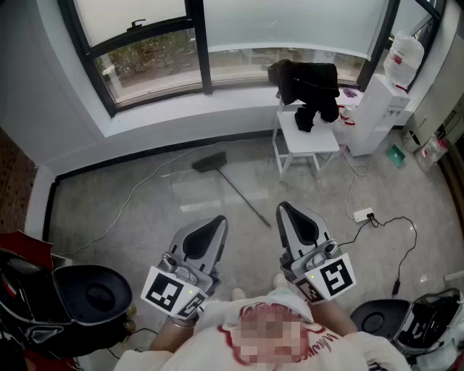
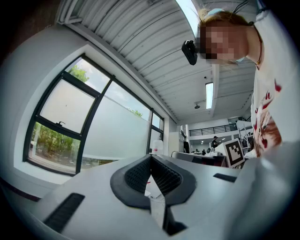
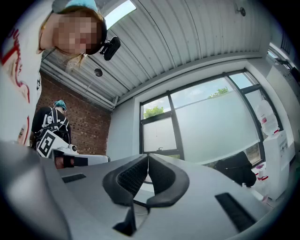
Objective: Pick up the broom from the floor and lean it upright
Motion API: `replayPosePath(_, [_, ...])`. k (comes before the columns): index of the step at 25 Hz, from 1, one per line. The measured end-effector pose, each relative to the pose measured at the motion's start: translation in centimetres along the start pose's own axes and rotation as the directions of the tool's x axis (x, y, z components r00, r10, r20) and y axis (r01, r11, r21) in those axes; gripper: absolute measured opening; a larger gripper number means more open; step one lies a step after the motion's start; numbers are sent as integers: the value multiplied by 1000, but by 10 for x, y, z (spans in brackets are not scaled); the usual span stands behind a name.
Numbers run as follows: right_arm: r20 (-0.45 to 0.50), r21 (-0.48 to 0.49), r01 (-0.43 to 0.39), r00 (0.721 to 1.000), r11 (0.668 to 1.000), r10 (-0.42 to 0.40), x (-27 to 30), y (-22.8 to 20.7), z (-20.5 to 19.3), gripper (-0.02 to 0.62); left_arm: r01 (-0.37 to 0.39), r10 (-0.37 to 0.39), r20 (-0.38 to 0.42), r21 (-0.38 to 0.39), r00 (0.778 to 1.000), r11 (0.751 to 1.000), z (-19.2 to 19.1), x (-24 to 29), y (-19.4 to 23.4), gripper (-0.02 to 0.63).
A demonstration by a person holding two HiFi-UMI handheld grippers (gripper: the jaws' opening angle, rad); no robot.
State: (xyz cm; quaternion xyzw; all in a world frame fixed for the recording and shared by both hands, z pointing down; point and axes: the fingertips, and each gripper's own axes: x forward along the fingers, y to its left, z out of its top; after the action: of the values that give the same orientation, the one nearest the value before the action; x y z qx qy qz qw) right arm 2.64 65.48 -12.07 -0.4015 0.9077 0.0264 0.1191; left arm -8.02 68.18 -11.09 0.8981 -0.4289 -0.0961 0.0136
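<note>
Eyeing the broom [image 1: 235,190] lying flat on the floor [image 1: 145,210], well ahead, its handle end nearing the white chair [image 1: 308,141]. Holding the left gripper [image 1: 217,221] and right gripper [image 1: 284,209] clenched on nothing. Risking the thin handle rolling out of a pinch, or swinging into the chair while rising.

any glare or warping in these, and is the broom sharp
Head view: even daylight, upper window panes blown out white, broom sharp on the floor. Both gripper views: strong fisheye bending, dark corners, ceiling light glaring in the left one.
</note>
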Motion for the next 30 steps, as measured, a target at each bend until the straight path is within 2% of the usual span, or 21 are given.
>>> replayPosePath(20, [11,-38,12,1000,999,-12,-7,8,7,25,22,-21,26,-33,999,999,4,-7,-11,17])
replayPosePath(30, [7,-9,24,1000,1000,-24,-11,7,4,25,29,-28,27,-40,999,999,-2,-14,-15,17])
